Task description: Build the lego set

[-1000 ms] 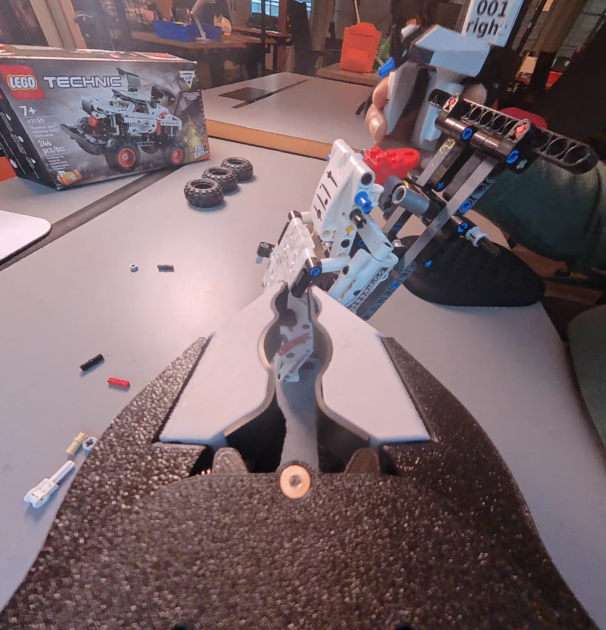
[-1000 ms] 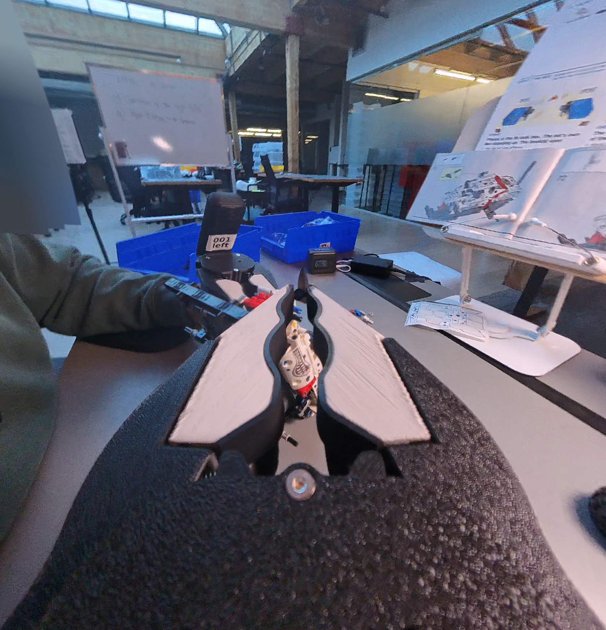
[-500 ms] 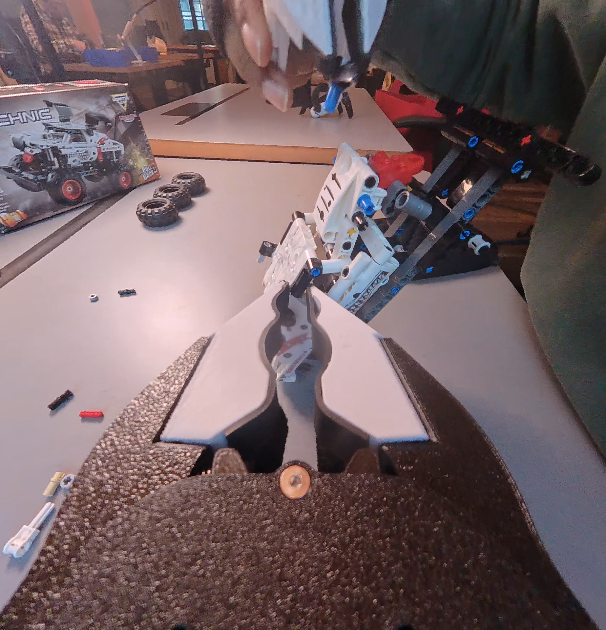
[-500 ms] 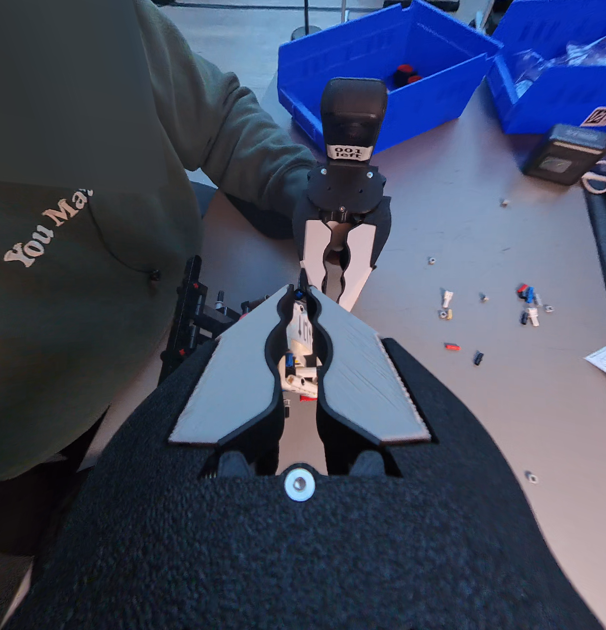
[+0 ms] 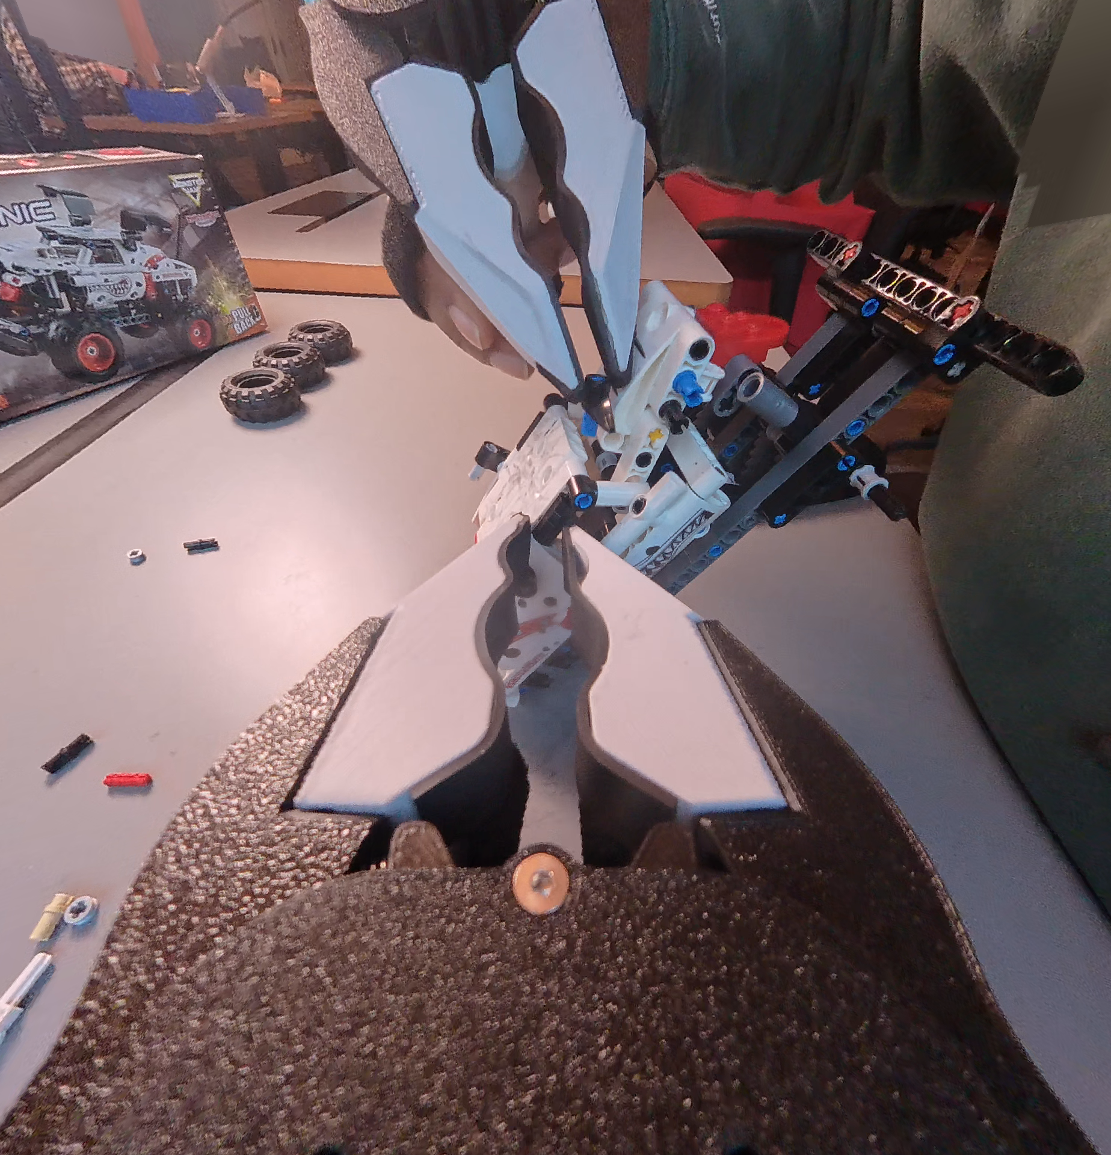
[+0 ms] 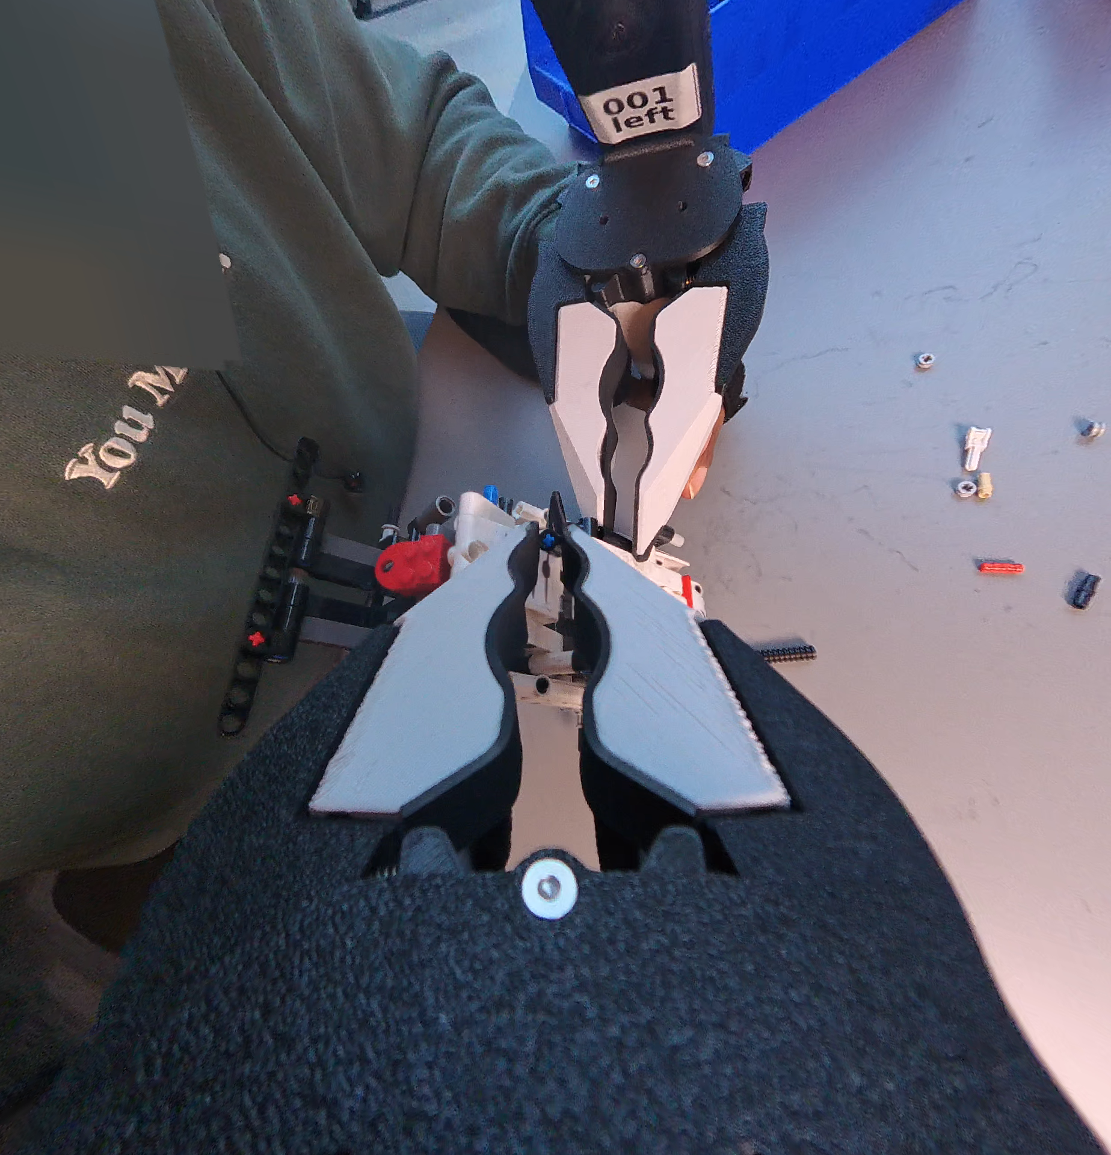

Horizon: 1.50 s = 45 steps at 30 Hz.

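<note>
Left wrist view is showing my left gripper (image 5: 543,531) closest to the lens, its two fingers pinching together on the white front panel of the lego model (image 5: 640,475), which is sitting tilted on the grey table (image 5: 278,625). Just past that, my right gripper (image 5: 593,384) is coming down from above, its tips nearly together and clamping a small pin with a blue end (image 5: 589,424) against the top of the white bodywork. Behind the white section, the model's dark grey frame is running back to a black holed beam (image 5: 940,325) near the person's green sleeve (image 5: 790,94). Off to the left, loose pins are lying scattered on the table, among them a red pin (image 5: 126,779). Farther back, three black tyres (image 5: 284,369) are standing side by side, and beyond them the set's box (image 5: 96,275) is resting near the table edge.

Right wrist view is giving me the opposite angle: my right gripper (image 6: 549,540) is closing on the blue-ended pin above the model (image 6: 540,612), and the left gripper (image 6: 628,544) is facing me from the far side, shut on the model's white end. From here I am seeing a red piece (image 6: 412,565) on the model's left side more plainly, a dark threaded rod (image 6: 784,650) lying to the right, and a blue bin (image 6: 802,56) at the far edge, none of which I can place from the left camera. The tyres and box are showing only in the left wrist view.
</note>
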{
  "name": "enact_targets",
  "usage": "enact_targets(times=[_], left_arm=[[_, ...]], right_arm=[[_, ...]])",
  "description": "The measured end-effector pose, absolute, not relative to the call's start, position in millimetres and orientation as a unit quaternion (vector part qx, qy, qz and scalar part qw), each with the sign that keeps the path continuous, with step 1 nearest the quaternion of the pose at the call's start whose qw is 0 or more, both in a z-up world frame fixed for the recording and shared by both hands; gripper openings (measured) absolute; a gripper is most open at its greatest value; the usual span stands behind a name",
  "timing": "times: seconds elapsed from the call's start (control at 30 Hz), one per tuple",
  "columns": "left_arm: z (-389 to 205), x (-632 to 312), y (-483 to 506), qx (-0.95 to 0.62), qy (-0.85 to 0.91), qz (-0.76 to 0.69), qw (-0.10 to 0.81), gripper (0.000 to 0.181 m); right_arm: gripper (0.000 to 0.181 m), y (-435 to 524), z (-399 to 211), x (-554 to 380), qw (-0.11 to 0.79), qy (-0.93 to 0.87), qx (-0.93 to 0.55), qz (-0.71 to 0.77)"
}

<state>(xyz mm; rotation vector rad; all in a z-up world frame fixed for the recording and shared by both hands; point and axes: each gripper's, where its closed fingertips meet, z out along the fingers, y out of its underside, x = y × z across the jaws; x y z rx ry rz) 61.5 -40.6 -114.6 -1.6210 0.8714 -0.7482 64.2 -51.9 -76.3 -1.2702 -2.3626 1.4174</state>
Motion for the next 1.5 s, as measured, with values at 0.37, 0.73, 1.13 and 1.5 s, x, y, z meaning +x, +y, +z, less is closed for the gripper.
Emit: enact_targets(times=[0.37,0.73,1.13,1.5], left_arm=[[-112.7,59.0,-33.3,-0.702,0.292,-0.39,0.52,0.007],[-111.0,60.5,-33.2,-0.714,0.273,-0.406,0.501,0.007],[-108.0,69.3,-37.3,-0.727,0.261,-0.398,0.495,0.007],[-106.7,74.7,-37.8,-0.729,0.247,-0.415,0.486,0.006]], right_arm=[[0.006,-40.4,-81.7,59.3,0.018,-0.713,-0.461,0.528],[0.006,-32.6,-80.6,63.2,0.006,-0.779,-0.437,0.45],[0.005,-34.2,-80.1,76.2,-0.068,-0.834,-0.426,0.344],[0.005,-36.3,-81.7,81.3,-0.096,-0.826,-0.437,0.342]])
